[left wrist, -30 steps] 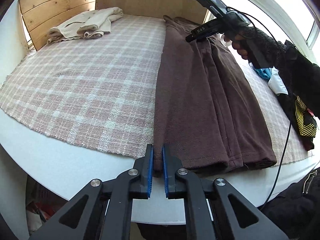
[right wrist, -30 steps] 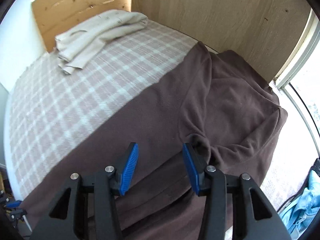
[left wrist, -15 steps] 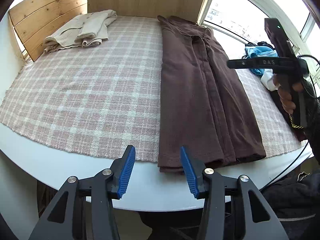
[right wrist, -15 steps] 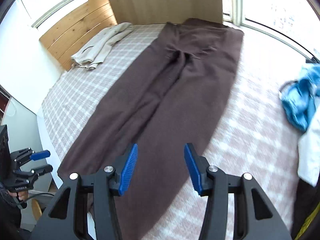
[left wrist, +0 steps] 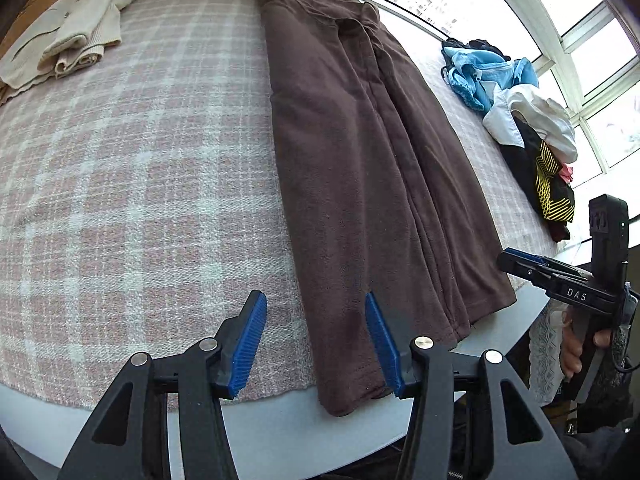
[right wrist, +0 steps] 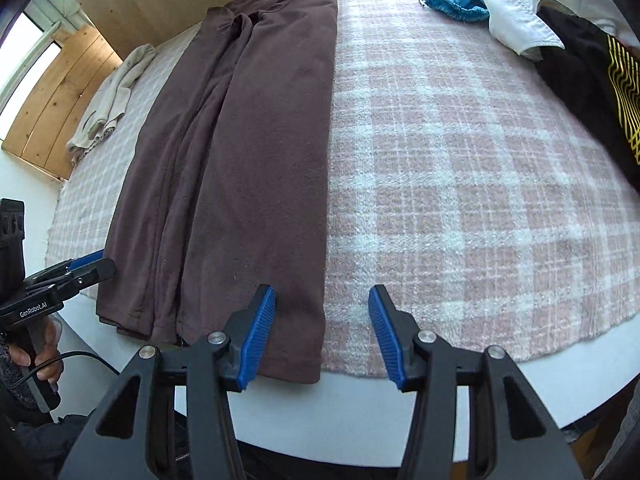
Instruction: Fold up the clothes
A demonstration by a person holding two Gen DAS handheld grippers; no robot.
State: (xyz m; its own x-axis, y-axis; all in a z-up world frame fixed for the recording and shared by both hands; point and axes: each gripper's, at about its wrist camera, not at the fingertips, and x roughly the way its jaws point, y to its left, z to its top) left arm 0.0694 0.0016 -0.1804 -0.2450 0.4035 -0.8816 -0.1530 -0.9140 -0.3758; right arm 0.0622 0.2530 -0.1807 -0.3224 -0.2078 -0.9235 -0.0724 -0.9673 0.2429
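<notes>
Both grippers tilt steeply down over the near edge of the counter point(left wrist: 280, 424). The left gripper point(left wrist: 316, 340), whose jaws have just been opening, stands released and empty astride the near left hem of the brown trousers point(left wrist: 352, 152). The right gripper point(right wrist: 322, 332) is released too, straddling the right hem edge. The trousers lie folded lengthwise on the plaid blanket point(right wrist: 460, 168).

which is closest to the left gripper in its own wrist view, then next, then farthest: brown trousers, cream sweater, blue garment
1. brown trousers: hem between the open fingers of the left gripper.
2. cream sweater: folded, far left corner.
3. blue garment: far right, by the window.
The last two are nearly too close to call.
</notes>
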